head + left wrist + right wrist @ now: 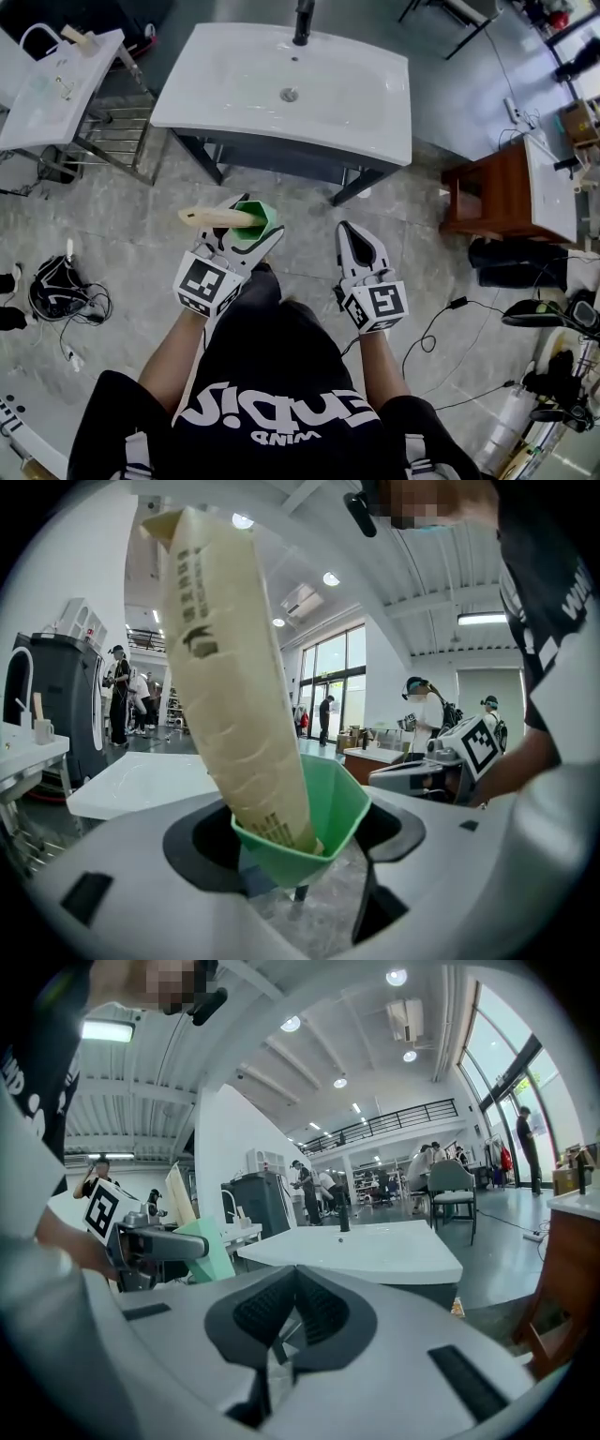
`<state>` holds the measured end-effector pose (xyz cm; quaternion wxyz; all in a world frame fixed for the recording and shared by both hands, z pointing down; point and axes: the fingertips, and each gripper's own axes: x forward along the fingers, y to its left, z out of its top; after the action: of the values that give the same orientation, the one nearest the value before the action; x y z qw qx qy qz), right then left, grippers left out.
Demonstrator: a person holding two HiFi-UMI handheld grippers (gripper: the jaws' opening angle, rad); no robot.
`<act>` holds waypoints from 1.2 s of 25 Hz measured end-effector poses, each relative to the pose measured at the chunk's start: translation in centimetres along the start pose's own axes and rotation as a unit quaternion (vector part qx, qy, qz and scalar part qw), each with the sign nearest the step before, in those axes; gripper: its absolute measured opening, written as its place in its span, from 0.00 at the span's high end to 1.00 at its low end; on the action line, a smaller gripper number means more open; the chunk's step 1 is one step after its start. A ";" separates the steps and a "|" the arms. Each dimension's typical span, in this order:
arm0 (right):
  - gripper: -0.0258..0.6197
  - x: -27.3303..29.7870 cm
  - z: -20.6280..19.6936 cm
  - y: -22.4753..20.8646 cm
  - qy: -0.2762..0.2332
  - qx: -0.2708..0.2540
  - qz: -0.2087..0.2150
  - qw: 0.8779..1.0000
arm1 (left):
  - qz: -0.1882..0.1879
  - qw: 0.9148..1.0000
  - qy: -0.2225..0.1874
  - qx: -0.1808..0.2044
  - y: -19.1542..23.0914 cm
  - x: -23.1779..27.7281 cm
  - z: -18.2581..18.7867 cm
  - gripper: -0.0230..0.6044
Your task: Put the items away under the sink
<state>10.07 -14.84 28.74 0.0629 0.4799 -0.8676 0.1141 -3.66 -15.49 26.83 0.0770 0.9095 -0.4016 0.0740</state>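
My left gripper (246, 225) is shut on a green plastic cup (251, 221) that holds a long cream-coloured tube (217, 217). In the left gripper view the green cup (314, 817) sits between the jaws, and the cream tube (234, 677) leans up and to the left out of it. My right gripper (354, 246) is shut with nothing in it, its black pads (295, 1312) meeting. The white sink (291, 89) on a dark frame stands just ahead, its underside hidden from the head view.
A second white basin (52, 89) on a metal rack stands at the left. A brown wooden cabinet (497, 192) stands at the right. Cables (56, 295) and dark gear (544, 314) lie on the grey tiled floor. People stand far off in the hall.
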 end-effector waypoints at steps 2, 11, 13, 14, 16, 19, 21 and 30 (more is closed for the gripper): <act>0.93 0.9 -1.7 -0.6 -0.005 0.001 -0.001 1.000 | -0.004 1.000 0.001 0.003 0.4 0.9 -1.9 0.41; 0.93 5.5 -8.5 -4.1 -0.021 -0.004 -0.003 1.000 | -0.006 1.000 -0.010 0.006 4.5 5.5 -9.9 0.41; 0.93 6.9 -10.1 -4.7 -0.020 -0.004 -0.002 1.000 | -0.006 1.000 -0.014 0.002 5.4 6.6 -11.3 0.41; 0.93 7.5 -10.9 -5.0 -0.018 -0.003 -0.002 1.000 | -0.006 1.000 -0.016 0.002 5.8 7.2 -12.0 0.41; 0.93 8.6 -12.5 -5.7 -0.017 -0.004 -0.002 1.000 | -0.009 1.000 -0.020 0.003 6.5 8.3 -13.4 0.41; 0.93 10.0 -14.6 -6.8 -0.019 -0.010 -0.003 1.000 | -0.013 1.000 -0.023 0.007 7.4 9.9 -15.6 0.41; 0.93 11.1 -16.3 -7.5 -0.019 -0.012 -0.004 1.000 | -0.013 1.000 -0.024 0.010 8.1 10.8 -17.2 0.41; 0.93 16.0 -23.3 -9.5 -0.039 -0.022 0.002 0.999 | -0.023 0.999 -0.037 0.018 10.6 14.2 -24.5 0.41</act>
<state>9.61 -26.82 56.03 0.0394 0.4803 -0.8729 0.0765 -3.91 -27.88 54.39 0.0472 0.9221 -0.3814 0.0455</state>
